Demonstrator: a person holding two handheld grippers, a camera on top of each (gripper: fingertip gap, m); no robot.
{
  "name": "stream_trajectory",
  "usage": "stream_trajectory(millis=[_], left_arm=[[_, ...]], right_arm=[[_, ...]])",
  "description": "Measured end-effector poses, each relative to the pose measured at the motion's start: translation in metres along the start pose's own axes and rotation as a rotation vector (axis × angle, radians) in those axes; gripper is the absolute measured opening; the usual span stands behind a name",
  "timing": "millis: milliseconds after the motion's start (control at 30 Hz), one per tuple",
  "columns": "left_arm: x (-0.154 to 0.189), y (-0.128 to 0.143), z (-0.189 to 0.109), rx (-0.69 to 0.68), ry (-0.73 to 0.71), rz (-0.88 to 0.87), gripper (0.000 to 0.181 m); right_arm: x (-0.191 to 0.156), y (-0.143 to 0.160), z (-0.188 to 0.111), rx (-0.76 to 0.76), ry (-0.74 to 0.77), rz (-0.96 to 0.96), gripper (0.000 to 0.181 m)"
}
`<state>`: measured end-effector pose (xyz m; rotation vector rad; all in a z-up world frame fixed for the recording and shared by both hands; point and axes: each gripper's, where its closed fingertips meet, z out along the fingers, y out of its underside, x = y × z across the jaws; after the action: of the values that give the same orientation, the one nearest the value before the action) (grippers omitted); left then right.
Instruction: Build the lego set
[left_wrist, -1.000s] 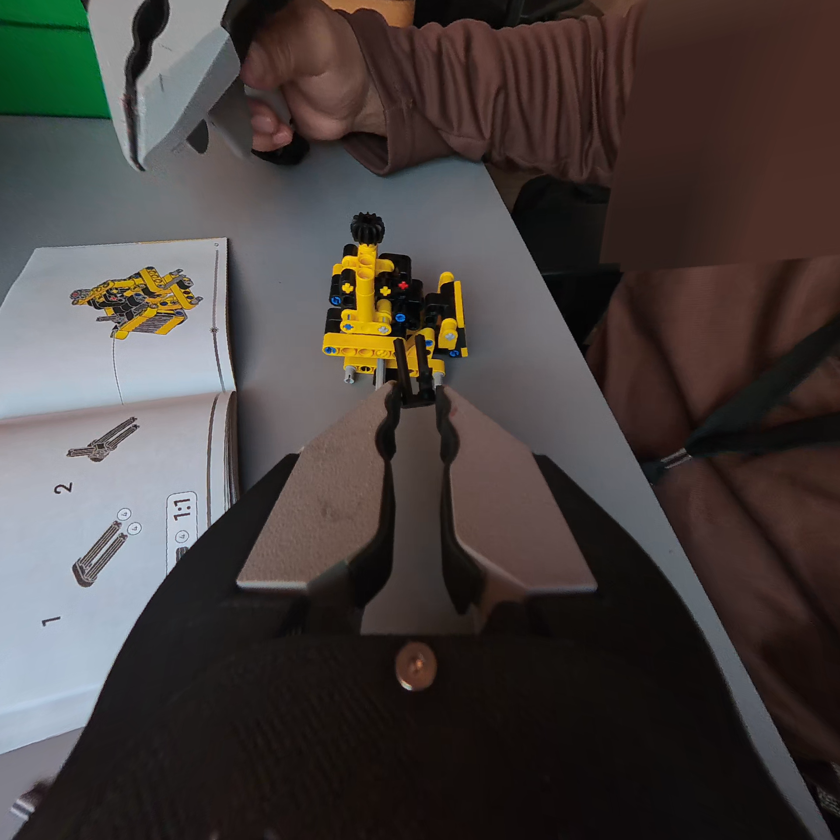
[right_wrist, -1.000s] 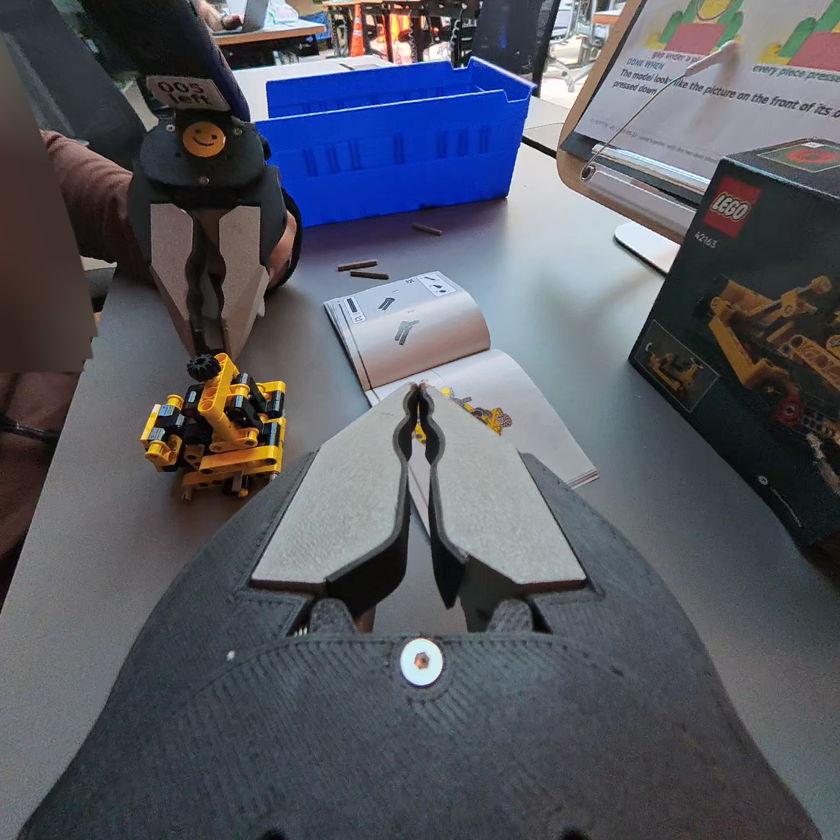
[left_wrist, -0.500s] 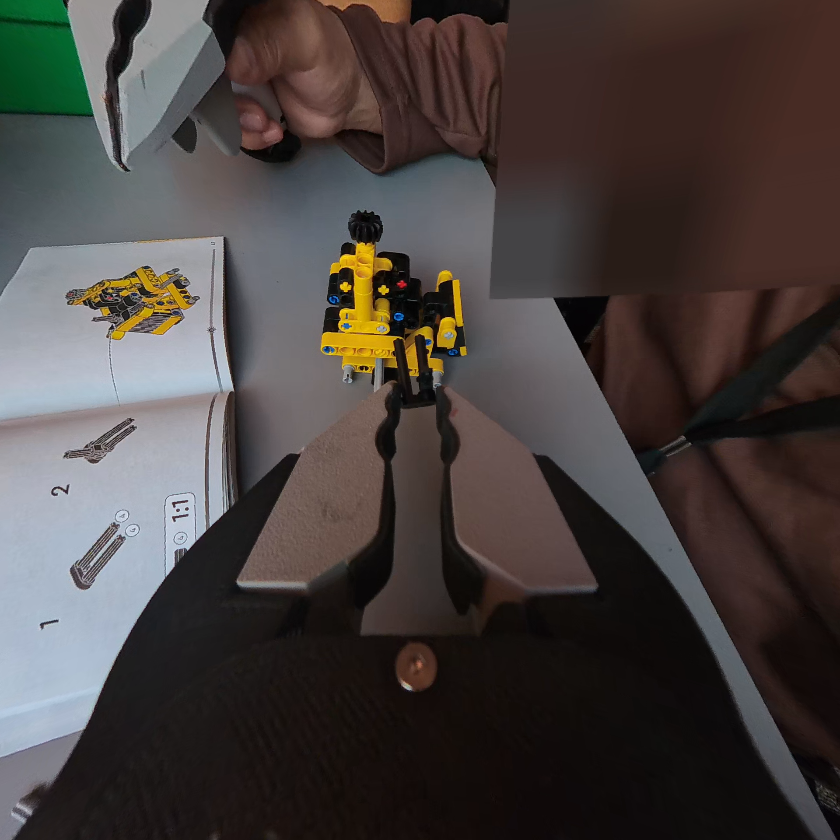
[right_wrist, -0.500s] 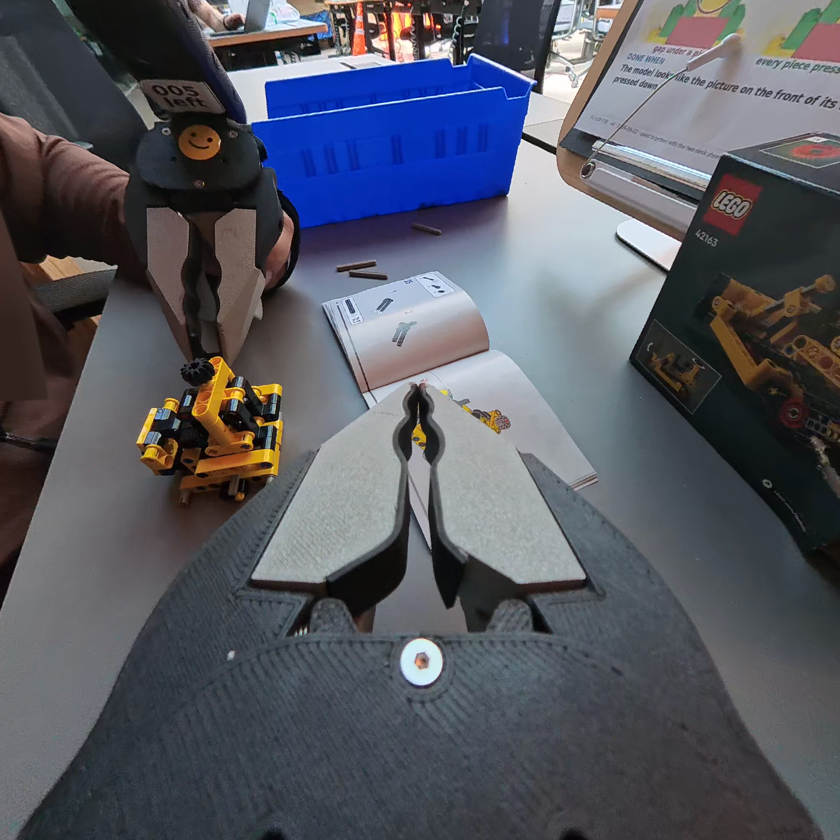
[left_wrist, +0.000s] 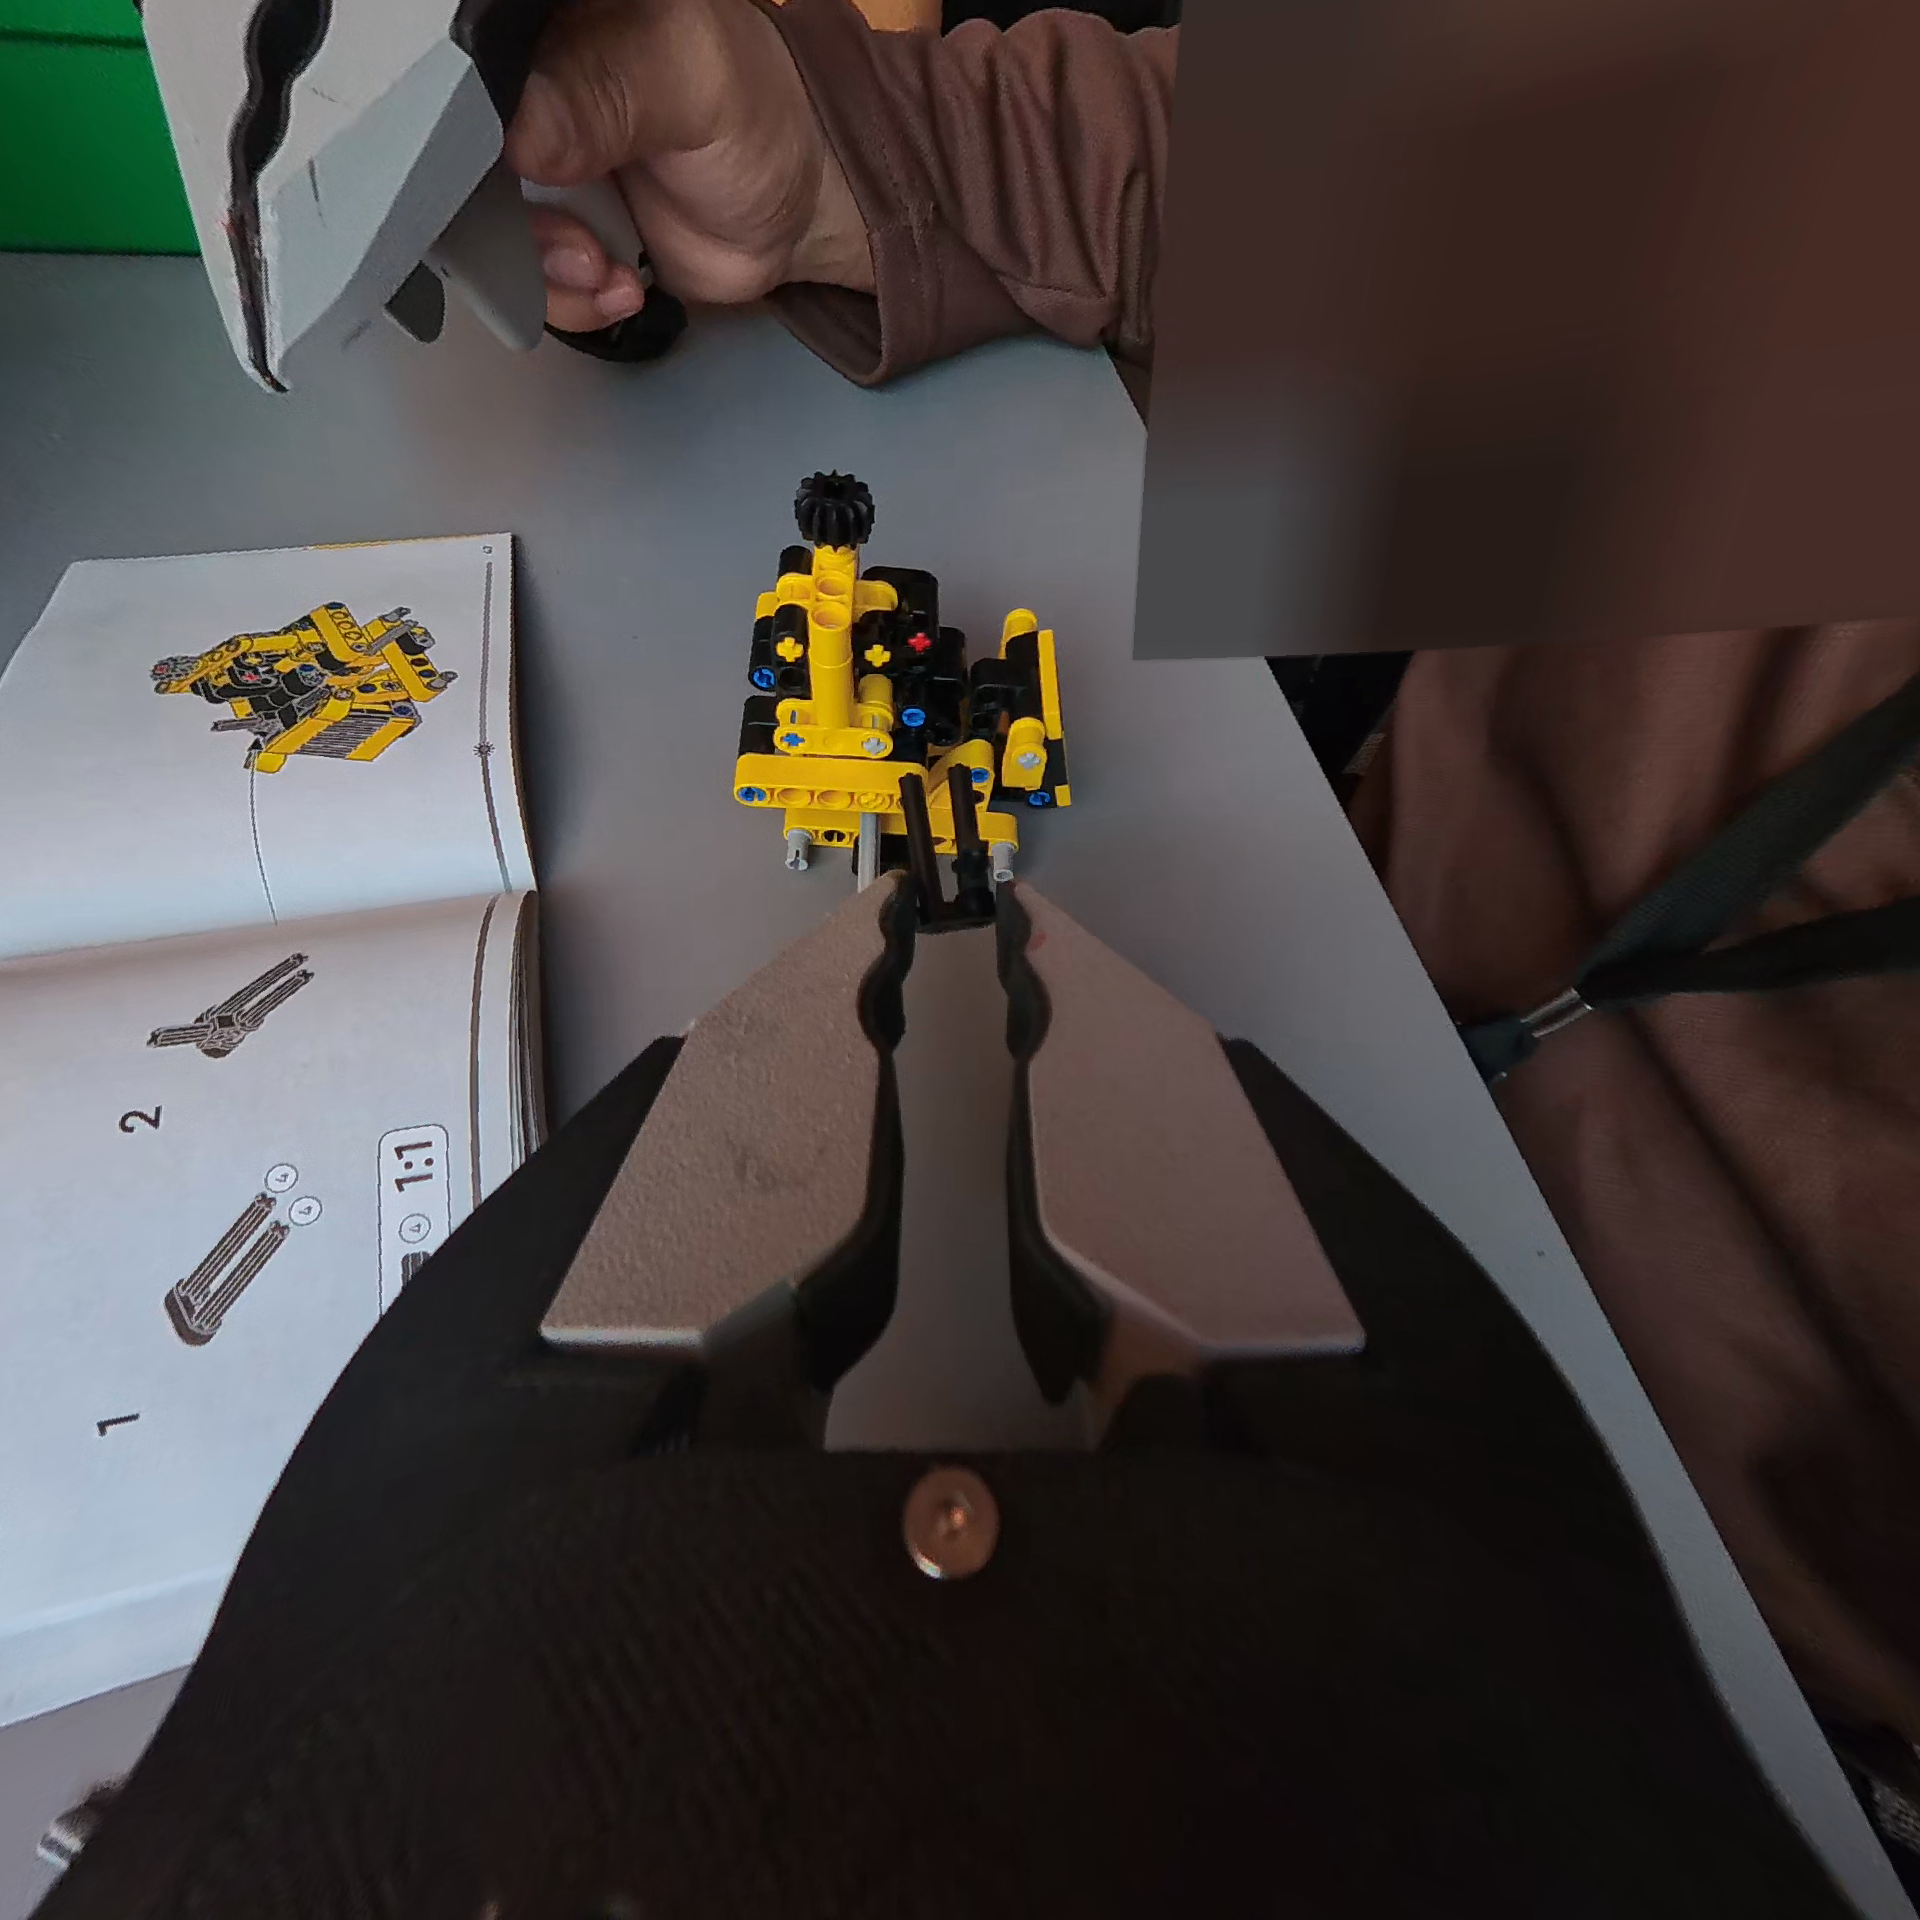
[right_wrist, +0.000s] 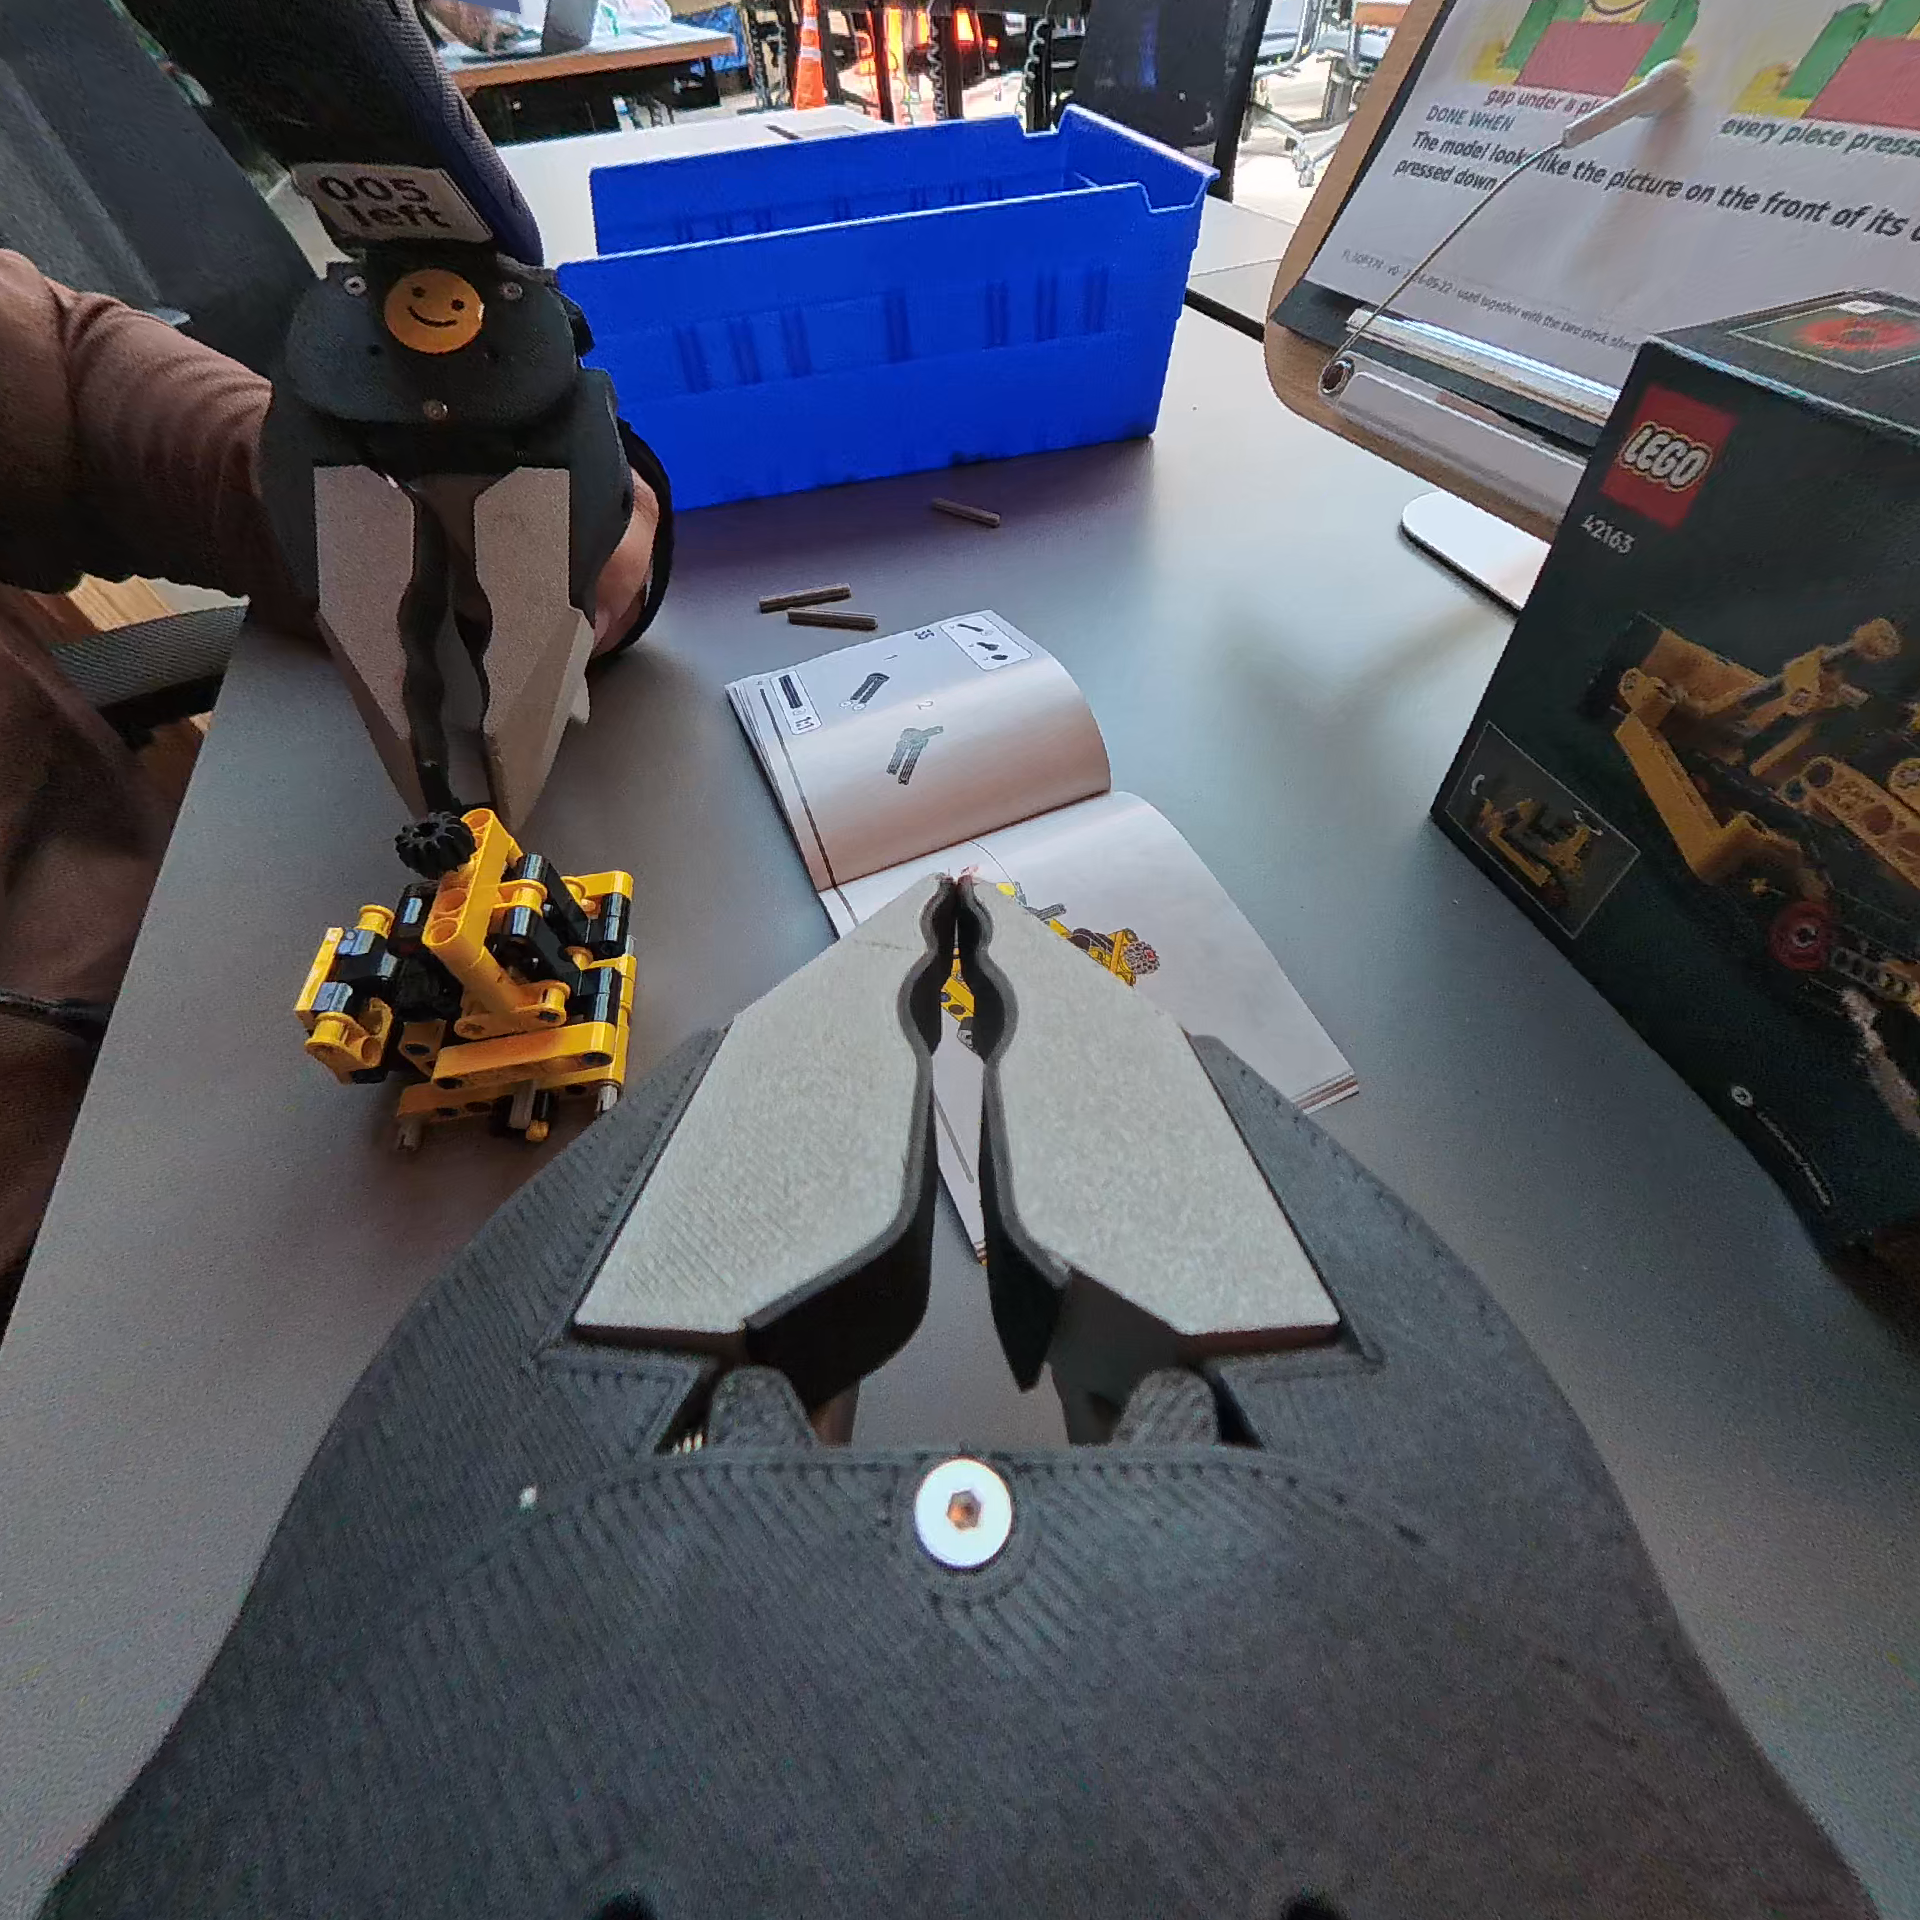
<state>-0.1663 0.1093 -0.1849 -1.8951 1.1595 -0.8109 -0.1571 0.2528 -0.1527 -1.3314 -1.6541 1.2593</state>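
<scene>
The part-built yellow and black lego model (left_wrist: 883, 707) stands on the grey table near its edge, with a black gear on top. My left gripper (left_wrist: 951, 906) is shut on a small black piece with two axles (left_wrist: 943, 852), held against the model's near end. In the right wrist view the left gripper (right_wrist: 447, 774) points down just behind the model (right_wrist: 478, 977). My right gripper (right_wrist: 956, 885) is shut and empty, above the open instruction booklet (right_wrist: 987, 790). It also shows at the top left of the left wrist view (left_wrist: 255, 343).
A blue bin (right_wrist: 883, 312) stands at the back. Loose dark axles (right_wrist: 821, 608) lie in front of it. The lego box (right_wrist: 1714, 779) and a sign stand (right_wrist: 1475, 416) are on the right. The person's sleeve (left_wrist: 935, 187) and the table edge (left_wrist: 1382, 1039) are close to the model. The left gripper's tips are roughly 15 cm from the right gripper's.
The right gripper has drifted slightly and stays shut. The left gripper keeps the black piece at the model's near end; the model has not visibly moved.
</scene>
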Motion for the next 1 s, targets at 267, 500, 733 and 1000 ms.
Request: stream_trajectory(millis=[267, 500, 733, 1000], left_arm=[[-0.0002, -0.0001, -0.0001, 0.002, 0.002, -0.005, 0.012], [-0.0003, 0.0, 0.0001, 0.001, 0.003, -0.008, 0.012], [-0.0006, 0.0001, 0.0003, 0.001, 0.001, -0.009, 0.012], [-0.0093, 0.0014, -0.0018, -0.002, -0.043, -0.015, 0.012]], right_arm=[[-0.0002, 0.0004, 0.0007, -0.006, 0.002, -0.003, 0.0], [-0.0005, 0.001, 0.0014, -0.012, 0.004, -0.008, 0.0], [-0.0007, 0.0011, 0.0013, -0.015, 0.007, -0.012, 0.0], [0.0076, 0.0072, -0.0042, -0.018, 0.017, -0.003, 0.0]])
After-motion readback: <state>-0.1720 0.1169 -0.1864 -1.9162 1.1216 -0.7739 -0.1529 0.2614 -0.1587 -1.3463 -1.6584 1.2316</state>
